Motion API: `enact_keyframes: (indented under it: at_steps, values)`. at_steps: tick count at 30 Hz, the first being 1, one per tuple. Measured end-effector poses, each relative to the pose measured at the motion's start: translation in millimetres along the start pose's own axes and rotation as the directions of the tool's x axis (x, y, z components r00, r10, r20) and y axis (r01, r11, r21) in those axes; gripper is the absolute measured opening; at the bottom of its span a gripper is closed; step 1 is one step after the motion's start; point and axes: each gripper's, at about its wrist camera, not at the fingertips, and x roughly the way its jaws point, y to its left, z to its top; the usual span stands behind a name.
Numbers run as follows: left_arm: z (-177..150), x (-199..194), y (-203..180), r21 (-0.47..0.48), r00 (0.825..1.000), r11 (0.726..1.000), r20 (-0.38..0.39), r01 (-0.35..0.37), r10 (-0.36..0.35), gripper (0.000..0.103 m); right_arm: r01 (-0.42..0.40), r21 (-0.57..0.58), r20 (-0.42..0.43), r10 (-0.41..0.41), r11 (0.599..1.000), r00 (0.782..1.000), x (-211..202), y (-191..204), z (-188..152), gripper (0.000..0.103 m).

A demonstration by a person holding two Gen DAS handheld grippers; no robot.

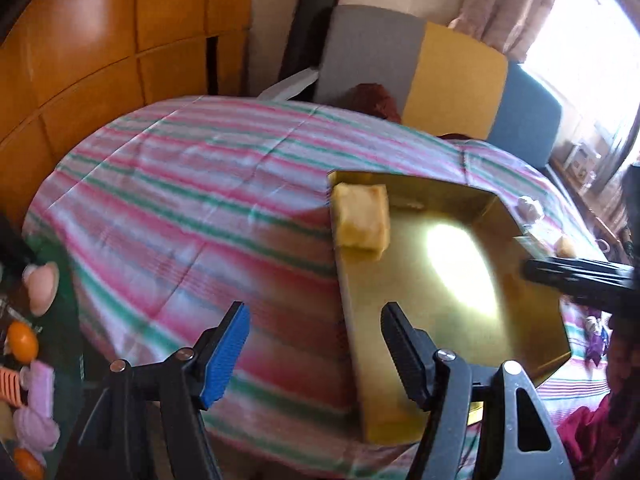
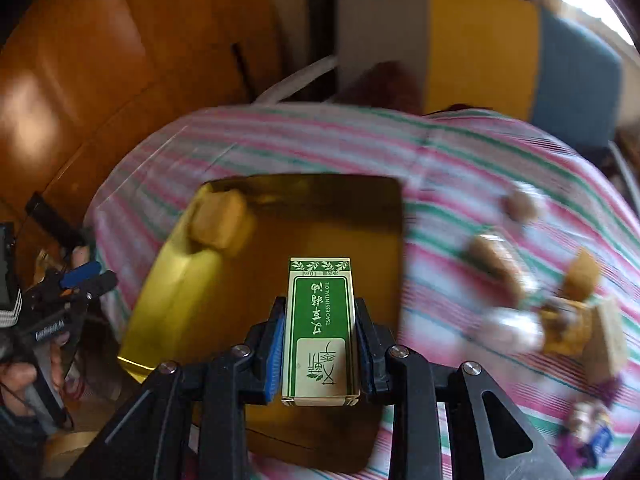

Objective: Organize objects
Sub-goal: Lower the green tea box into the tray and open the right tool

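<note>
A shiny gold tray (image 1: 440, 320) (image 2: 320, 216) lies on the striped tablecloth. A yellow wrapped block (image 1: 362, 216) (image 2: 220, 220) sits in its far left corner. My right gripper (image 2: 320, 312) is shut on a green and white essential oil box (image 2: 318, 328) and holds it over the tray's near part. The right gripper also shows as a dark bar at the right edge of the left wrist view (image 1: 580, 280). My left gripper (image 1: 316, 344) is open and empty, just left of the tray's near left edge.
Several small wrapped snacks (image 2: 504, 268) and a yellow packet (image 2: 572, 328) lie on the cloth (image 1: 192, 208) right of the tray. Toys and orange balls (image 1: 24, 344) lie at the left below the table. Colored chairs (image 1: 452, 76) stand behind it, with wooden cabinets (image 1: 100, 40) at left.
</note>
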Motion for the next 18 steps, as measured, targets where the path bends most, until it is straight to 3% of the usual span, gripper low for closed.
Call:
enact_keyframes:
  at_steps: [2,5,9,13,15,18]
  values:
    - [-5,1,11,-0.028,1.0,1.0,-0.014,-0.001,0.001,0.067,-0.025,0.001,-0.057,0.025,1.0,0.998,36,30,11,0.031]
    - [-11,4,24,-0.053,0.999,0.999,-0.034,0.012,-0.014,0.063,0.0,0.02,-0.112,0.002,1.0,0.994,80,61,21,0.031]
    - [-14,8,29,-0.066,0.998,0.997,-0.047,0.031,-0.034,0.062,0.007,0.094,-0.14,0.006,0.996,0.99,115,82,34,0.032]
    - [-16,15,27,-0.066,0.997,0.997,-0.062,0.044,-0.048,0.062,-0.079,0.176,-0.15,0.106,0.981,0.983,130,85,42,0.032]
    - [-19,17,26,-0.064,0.996,0.997,-0.072,0.053,-0.057,0.062,-0.14,0.21,-0.14,0.172,0.968,0.975,128,85,41,0.038]
    - [-20,16,20,-0.053,0.995,0.997,-0.074,0.056,-0.06,0.062,-0.142,0.194,-0.116,0.166,0.971,0.979,119,85,36,0.04]
